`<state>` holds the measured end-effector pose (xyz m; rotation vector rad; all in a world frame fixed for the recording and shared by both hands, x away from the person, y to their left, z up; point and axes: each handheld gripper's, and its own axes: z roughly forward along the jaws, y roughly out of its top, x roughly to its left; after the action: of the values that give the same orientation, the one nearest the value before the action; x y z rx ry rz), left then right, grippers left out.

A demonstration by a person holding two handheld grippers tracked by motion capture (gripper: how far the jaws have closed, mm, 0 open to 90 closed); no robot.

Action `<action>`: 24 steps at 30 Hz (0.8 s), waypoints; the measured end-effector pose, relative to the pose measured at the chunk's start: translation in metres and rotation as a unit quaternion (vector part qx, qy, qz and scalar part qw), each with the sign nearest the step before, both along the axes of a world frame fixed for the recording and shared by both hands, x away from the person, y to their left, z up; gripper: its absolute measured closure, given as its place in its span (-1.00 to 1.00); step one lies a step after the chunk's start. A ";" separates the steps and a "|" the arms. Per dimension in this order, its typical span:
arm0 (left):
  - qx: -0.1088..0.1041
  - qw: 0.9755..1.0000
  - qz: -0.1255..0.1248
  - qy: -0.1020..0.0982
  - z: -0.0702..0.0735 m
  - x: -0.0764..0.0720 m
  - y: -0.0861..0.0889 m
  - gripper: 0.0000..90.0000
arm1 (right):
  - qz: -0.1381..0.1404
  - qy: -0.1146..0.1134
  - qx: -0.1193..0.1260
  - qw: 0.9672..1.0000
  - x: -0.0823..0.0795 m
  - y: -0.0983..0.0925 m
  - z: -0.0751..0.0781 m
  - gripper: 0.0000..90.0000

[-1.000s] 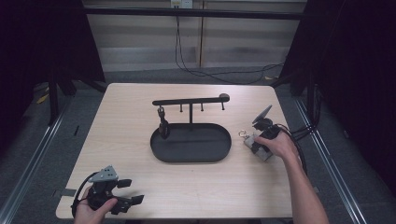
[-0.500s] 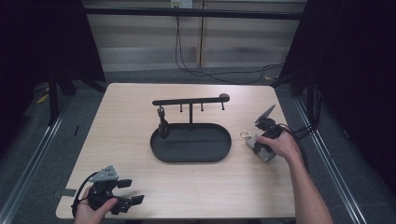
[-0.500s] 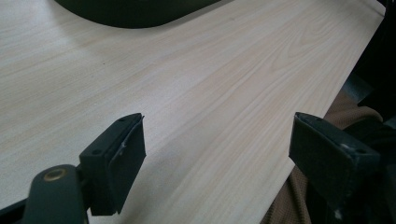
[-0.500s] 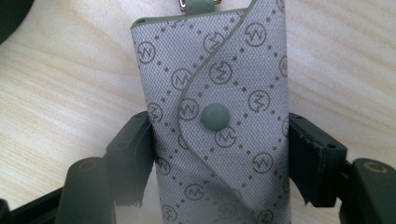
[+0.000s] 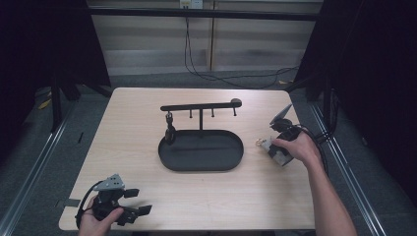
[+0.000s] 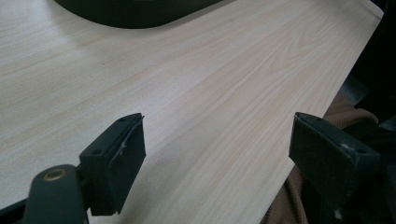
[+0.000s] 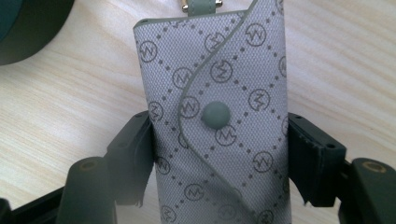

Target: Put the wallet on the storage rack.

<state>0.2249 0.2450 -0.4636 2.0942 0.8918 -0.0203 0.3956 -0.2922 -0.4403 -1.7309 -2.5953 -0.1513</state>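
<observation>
A grey key pouch (image 7: 215, 93) with a diamond logo print and a round snap lies on the wooden table. My right gripper (image 7: 219, 144) is shut on its lower half, and its jaws have just been closing onto the pouch's sides. In the high view the right gripper (image 5: 273, 147) sits right of the tray, with the pouch (image 5: 278, 156) under the hand and its metal ring (image 5: 258, 143) pointing toward the tray. My left gripper (image 5: 139, 201) rests at the table's near left corner. The left gripper (image 6: 217, 154) stands open with bare wood between its jaws.
A black oval tray (image 5: 200, 166) sits mid-table with a post carrying a hook bar (image 5: 201, 105). A small dark item (image 5: 170, 130) hangs from the bar's left hook. Cables run off the right edge. The table edge (image 6: 322, 93) is close beside the left gripper.
The right hand has settled slightly lower over the pouch beside the tray. The left gripper has stayed in place.
</observation>
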 end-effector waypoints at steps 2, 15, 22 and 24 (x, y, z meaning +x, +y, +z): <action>0.001 1.000 -0.002 0.001 0.000 0.000 0.000 -0.59 | -0.001 -0.002 0.010 1.000 0.000 0.000 0.002 -0.30; 0.005 1.000 -0.010 0.000 0.000 -0.001 -0.002 -0.59 | -0.011 -0.009 0.011 1.000 -0.008 -0.008 0.014 -0.30; 0.003 1.000 -0.007 0.000 0.000 -0.001 -0.001 -0.59 | -0.008 -0.017 0.009 1.000 -0.007 -0.007 0.027 -0.30; 0.003 1.000 -0.008 0.001 0.000 -0.001 -0.002 -0.59 | -0.005 -0.019 0.009 1.000 -0.008 -0.005 0.032 -0.29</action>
<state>0.2240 0.2434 -0.4637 2.1081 0.8768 -0.0270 0.3879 -0.2977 -0.4085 -1.7522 -2.6023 -0.2093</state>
